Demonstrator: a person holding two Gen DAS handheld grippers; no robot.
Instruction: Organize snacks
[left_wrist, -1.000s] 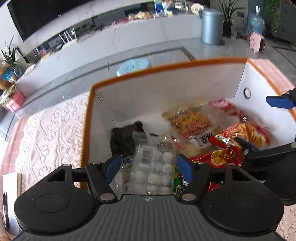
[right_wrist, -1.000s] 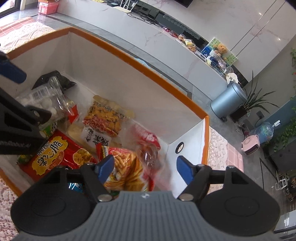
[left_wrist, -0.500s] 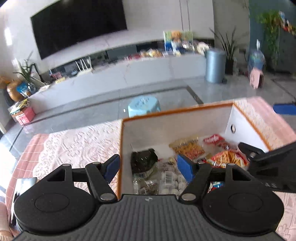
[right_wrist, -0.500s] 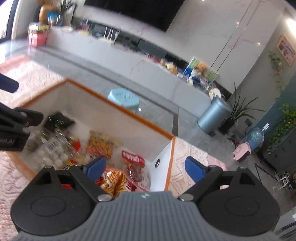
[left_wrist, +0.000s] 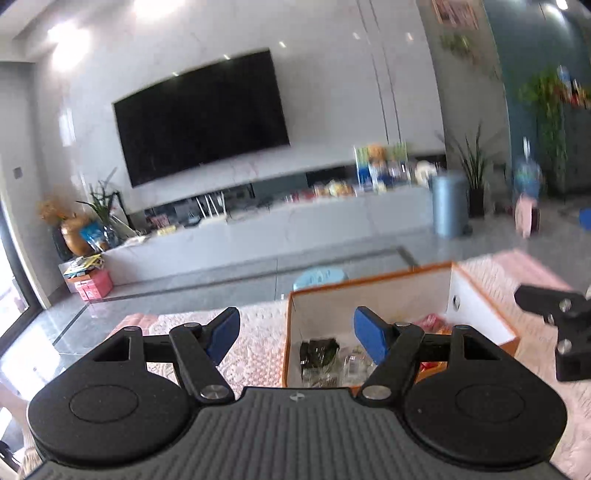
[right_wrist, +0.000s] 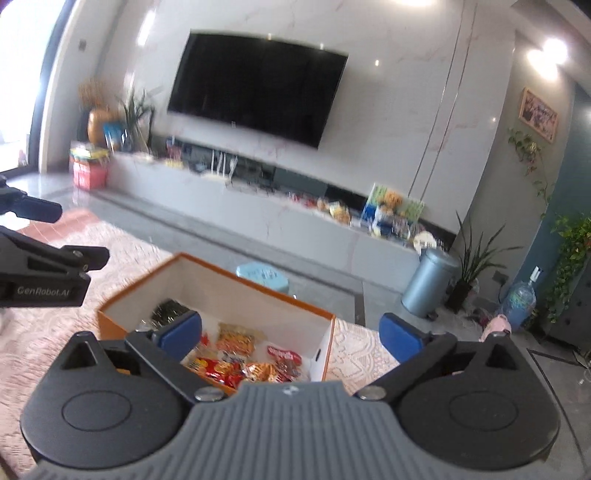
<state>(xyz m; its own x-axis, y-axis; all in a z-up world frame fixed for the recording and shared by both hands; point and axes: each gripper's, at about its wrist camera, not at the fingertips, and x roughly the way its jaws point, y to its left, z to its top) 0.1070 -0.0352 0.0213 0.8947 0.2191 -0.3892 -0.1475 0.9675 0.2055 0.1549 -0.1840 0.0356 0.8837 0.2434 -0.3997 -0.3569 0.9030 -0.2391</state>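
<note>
An orange-rimmed white box (left_wrist: 369, 286) (right_wrist: 258, 291) stands on the lace-covered table and holds the snacks. Inside it are a dark packet (left_wrist: 319, 352) (right_wrist: 166, 312), a yellow-red packet (right_wrist: 236, 338), and red and orange packets (right_wrist: 258, 369). My left gripper (left_wrist: 295, 332) is open and empty, raised above and behind the box's near left corner. My right gripper (right_wrist: 290, 334) is open wide and empty, raised above and behind the box. Each gripper shows at the edge of the other's view.
The table has a pink lace cloth (left_wrist: 255, 332) (right_wrist: 55, 332). Beyond it are a blue stool (right_wrist: 262, 277), a grey floor, a long white TV cabinet (right_wrist: 258, 218), a wall TV (left_wrist: 201, 118) and a blue bin (right_wrist: 428, 282).
Both grippers have lifted up and back out of the box, still open and empty. The views now look over the room, with the box small and low.
</note>
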